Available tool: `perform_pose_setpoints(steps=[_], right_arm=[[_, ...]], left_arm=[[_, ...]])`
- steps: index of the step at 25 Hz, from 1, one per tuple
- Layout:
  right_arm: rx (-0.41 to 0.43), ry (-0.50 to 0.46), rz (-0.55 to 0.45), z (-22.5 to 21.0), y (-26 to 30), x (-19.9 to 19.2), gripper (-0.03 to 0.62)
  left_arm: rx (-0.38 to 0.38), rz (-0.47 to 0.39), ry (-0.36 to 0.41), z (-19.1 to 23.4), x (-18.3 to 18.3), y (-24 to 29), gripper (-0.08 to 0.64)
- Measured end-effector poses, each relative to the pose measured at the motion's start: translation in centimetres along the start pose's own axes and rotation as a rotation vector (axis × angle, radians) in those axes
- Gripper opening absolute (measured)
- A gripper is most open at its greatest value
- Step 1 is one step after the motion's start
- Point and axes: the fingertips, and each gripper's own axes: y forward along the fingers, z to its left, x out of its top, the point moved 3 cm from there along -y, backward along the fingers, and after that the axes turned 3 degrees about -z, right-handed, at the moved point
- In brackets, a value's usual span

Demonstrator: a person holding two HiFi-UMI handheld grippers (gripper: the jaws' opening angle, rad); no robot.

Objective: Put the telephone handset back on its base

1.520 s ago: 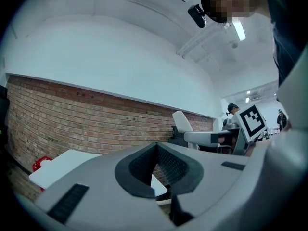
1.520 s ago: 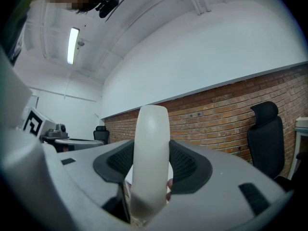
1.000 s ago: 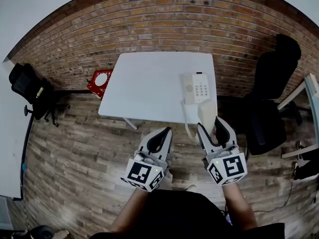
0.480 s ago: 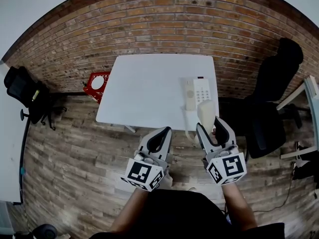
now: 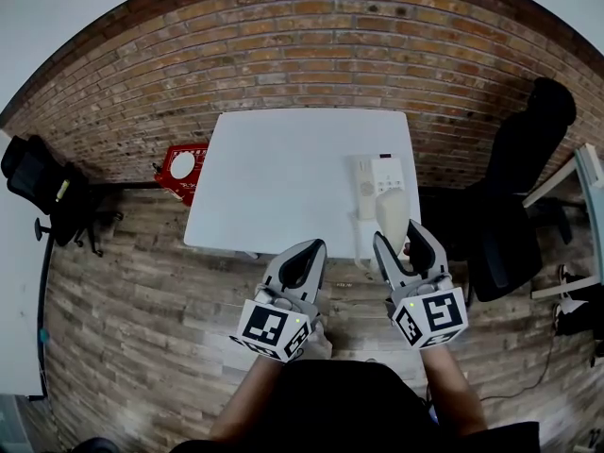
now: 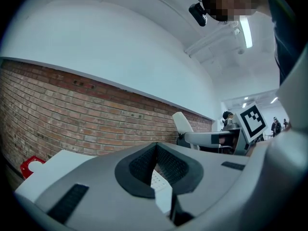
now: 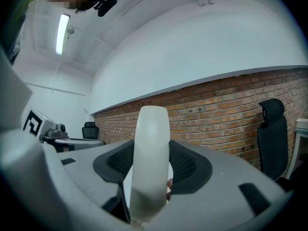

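The right tool (image 5: pixel 397 235) clamped the handset (image 5: pixel 392 209) near the base (image 5: pixel 379 178) on the table (image 5: pixel 283 173); the left tool (image 5: pixel 312 250) sat closed.

"What's in front of the two grippers?"

"A white table (image 5: pixel 283 173) standing on a wood-plank floor (image 5: pixel 142 281)."

"What lies on it?"

"A telephone base (image 5: pixel 382 177), just ahead of the right gripper (image 5: pixel 396 237)."

"And on the floor?"

"A red object (image 5: pixel 181 168) ahead and left of the left gripper (image 5: pixel 304 253). One black office chair (image 5: pixel 510 206) is right of the right gripper, and another (image 5: pixel 42 182) is far to the left."
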Motion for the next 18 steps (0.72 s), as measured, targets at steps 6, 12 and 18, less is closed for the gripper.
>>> perform_pose_setpoints(steps=[6,12,18], right_arm=[[-0.035,0.003,0.009,0.8,2.1,0.0,0.227],[-0.069,-0.001,0.022,1.6,3.6,-0.2,0.227],[-0.105,-0.006,0.037,2.1,4.5,-0.7,0.227]], left_arm=[[-0.033,0.011,-0.016,2.6,0.3,0.7,0.009],[-0.078,0.017,-0.024,4.4,0.4,1.3,0.009],[-0.109,0.020,-0.038,6.0,0.1,1.5,0.009]])
